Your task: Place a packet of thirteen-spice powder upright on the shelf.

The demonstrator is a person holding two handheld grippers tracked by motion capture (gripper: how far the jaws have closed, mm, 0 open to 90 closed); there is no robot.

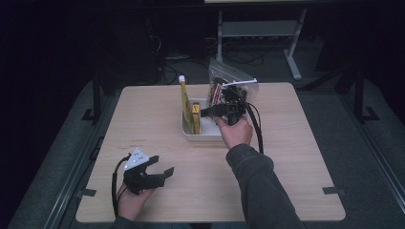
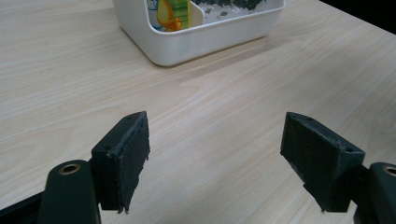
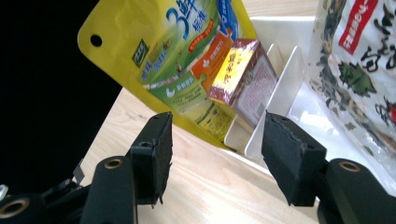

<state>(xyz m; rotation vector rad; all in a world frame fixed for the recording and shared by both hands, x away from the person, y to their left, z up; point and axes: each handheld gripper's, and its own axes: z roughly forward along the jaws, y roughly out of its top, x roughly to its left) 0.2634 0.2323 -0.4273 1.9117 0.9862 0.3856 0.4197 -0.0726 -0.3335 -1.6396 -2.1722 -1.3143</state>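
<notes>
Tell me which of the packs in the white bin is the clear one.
The clear bag at the bin's far right corner, dark contents showing through. The tall pouch is yellow, and the small box beside it is yellow and red.

Yellow pouch (image 3: 177,60): large "3", Chinese print.

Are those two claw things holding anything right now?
No. The left gripper hangs open over the table; the right gripper is open beside the white bin.
</notes>
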